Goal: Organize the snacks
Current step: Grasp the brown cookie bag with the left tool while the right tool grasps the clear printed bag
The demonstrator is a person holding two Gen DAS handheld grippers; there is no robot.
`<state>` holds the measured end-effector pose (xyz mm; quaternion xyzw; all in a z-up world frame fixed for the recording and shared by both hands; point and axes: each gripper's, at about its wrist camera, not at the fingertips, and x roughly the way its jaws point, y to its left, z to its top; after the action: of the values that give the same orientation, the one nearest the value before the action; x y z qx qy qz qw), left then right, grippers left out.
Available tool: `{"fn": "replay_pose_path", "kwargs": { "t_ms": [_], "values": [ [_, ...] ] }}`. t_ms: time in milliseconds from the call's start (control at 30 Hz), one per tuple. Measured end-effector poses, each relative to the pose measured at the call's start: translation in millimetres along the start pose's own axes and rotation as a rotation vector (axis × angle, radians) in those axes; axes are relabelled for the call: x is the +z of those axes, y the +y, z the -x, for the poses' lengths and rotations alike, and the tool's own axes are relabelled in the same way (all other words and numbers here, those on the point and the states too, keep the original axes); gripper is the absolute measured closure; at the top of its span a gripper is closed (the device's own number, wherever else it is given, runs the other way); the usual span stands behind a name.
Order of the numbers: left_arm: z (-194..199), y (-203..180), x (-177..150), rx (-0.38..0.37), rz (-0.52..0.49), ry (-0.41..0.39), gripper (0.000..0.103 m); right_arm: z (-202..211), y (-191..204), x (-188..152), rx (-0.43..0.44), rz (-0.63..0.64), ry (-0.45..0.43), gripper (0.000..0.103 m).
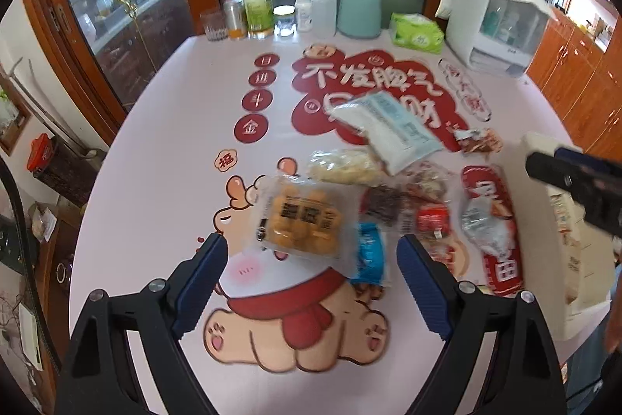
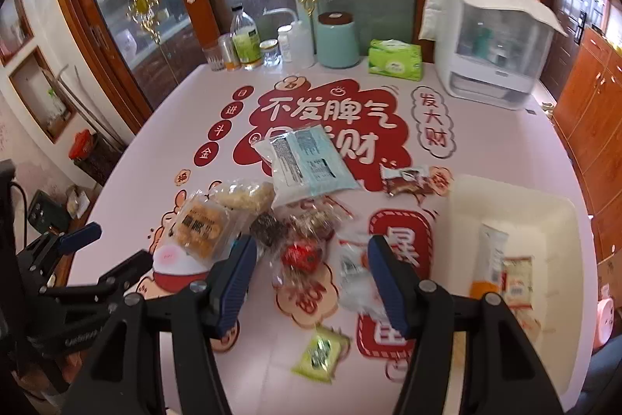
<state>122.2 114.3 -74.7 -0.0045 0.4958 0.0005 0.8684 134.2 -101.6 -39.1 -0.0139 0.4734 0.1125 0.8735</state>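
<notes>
A pile of snack packets lies on the printed tablecloth. A clear packet of yellow puffs (image 1: pixel 301 218) (image 2: pixel 202 226) lies just ahead of my open, empty left gripper (image 1: pixel 311 255). A large white and blue packet (image 1: pixel 392 129) (image 2: pixel 307 162) lies behind it. My right gripper (image 2: pixel 311 259) is open and empty above a red candy (image 2: pixel 303 255) and a clear wrapper (image 2: pixel 352 271). A green packet (image 2: pixel 320 356) lies below it. A white bin (image 2: pixel 517 209) at the right holds a tube (image 2: pixel 491 255) and a packet (image 2: pixel 517 281).
Bottles and jars (image 1: pixel 258 10), a teal canister (image 1: pixel 359 10), a green tissue pack (image 1: pixel 416 32) and a white dispenser cabinet (image 1: pixel 497 22) stand along the far table edge. The left gripper shows at the left of the right wrist view (image 2: pixel 97 247).
</notes>
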Motion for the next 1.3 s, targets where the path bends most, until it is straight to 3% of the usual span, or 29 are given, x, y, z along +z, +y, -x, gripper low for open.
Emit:
{"fn": "replay_pose_path", "kwargs": {
  "t_ms": [267, 500, 800, 967, 1133, 1300],
  "values": [
    [-70, 38, 9, -0.029, 0.005, 0.107, 0.015, -89, 24, 37, -0.025, 0.051, 0.089, 0.043],
    [-124, 47, 14, -0.129, -0.004, 0.224, 0.015, -161, 47, 68, -0.038, 0.088, 0.126, 0.043],
    [-158, 39, 25, -0.228, 0.005, 0.288, 0.014, -237, 59, 88, -0.133, 0.149, 0.2, 0.043],
    [-166, 31, 30, -0.267, 0.002, 0.315, 0.009, -254, 66, 88, -0.173, 0.206, 0.224, 0.042],
    [-172, 12, 30, -0.207, -0.064, 0.329, 0.0, -264, 80, 81, -0.259, 0.31, 0.221, 0.036],
    [-174, -2, 32, -0.171, -0.09, 0.304, 0.0, -266, 84, 78, -0.293, 0.33, 0.21, 0.041]
  ]
}}
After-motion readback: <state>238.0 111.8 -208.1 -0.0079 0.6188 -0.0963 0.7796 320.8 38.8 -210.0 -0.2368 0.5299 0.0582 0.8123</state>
